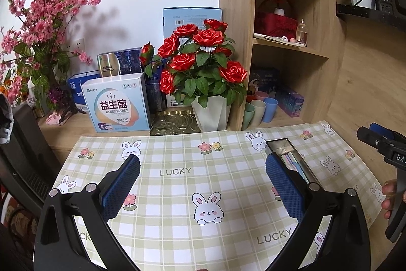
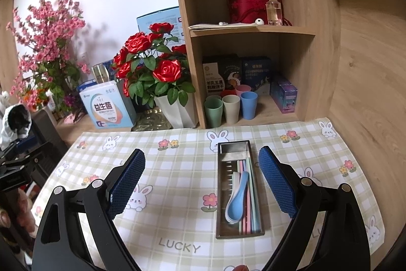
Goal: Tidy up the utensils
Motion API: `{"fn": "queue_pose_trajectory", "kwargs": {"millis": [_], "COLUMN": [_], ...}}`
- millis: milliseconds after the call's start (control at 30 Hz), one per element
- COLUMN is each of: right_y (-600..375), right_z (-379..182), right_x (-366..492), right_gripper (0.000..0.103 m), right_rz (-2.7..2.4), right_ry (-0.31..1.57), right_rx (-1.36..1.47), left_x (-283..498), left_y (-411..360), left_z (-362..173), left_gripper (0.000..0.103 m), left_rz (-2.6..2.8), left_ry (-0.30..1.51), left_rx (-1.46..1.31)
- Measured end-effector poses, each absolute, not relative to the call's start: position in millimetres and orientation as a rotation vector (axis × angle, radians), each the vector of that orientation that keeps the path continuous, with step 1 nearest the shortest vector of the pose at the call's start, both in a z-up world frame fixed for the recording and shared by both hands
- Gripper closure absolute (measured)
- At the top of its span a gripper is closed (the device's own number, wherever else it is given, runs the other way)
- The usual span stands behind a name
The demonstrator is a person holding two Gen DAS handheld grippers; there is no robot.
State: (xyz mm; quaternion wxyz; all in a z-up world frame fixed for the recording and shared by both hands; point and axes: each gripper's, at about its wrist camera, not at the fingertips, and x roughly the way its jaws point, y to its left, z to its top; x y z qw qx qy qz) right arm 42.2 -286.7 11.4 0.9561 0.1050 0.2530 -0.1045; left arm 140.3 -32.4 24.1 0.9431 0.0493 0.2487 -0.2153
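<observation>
A long steel utensil tray lies on the checked bunny mat. Inside it rest a blue spoon over a white one, beside several pastel chopsticks. My right gripper hovers above the mat, open and empty, the tray between its fingers in view. In the left wrist view the same tray sits at the right, partly hidden behind the right finger. My left gripper is open over the mat with nothing held. The right gripper shows at the far right edge.
A white pot of red roses and a blue-white box stand behind the mat. A wooden shelf holds pastel cups, boxes and a red basket. Pink blossom branches fill the left. A hand grips the right handle.
</observation>
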Motion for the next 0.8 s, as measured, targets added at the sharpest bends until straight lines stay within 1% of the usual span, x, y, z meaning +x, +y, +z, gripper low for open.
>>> {"fn": "queue_pose_trajectory", "kwargs": {"millis": [800], "right_y": [-289.1], "right_z": [11.5], "right_x": [38.8], "right_gripper": [0.015], "right_rz": [-0.212], "right_ry": [0.517], "right_rx": [0.211], "left_x": [138.7], "left_y": [-28.2], "left_z": [23.5], "left_gripper": [0.006], "left_rz": [-0.43], "left_ry": [0.518], "left_rx": [0.089]}}
